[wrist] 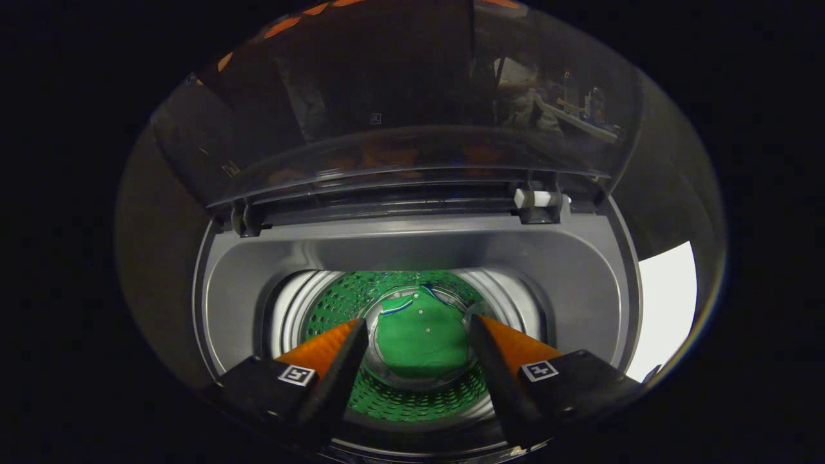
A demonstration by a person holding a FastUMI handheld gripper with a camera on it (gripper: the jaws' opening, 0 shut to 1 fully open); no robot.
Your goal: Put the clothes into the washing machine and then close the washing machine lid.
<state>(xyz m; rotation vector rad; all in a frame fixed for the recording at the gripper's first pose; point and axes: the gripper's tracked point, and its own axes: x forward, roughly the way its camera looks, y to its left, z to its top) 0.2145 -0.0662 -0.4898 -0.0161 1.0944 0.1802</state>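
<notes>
Spread well apart and holding nothing, the gripper (419,338) hangs over the mouth of the washing machine (580,277). Its lid (399,109) stands raised beyond the fingers, dark and see-through, its reflections too dim to read. Down in the perforated drum (335,299), seen between the fingers, lies the green garment (419,345); its lower edge is hard to make out.

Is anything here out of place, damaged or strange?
Nothing stands out. The green garment lies at the bottom of the drum, fully inside. The lid stands raised on its hinges, without visible cracks. The gripper is open above the drum, holding nothing.
</notes>
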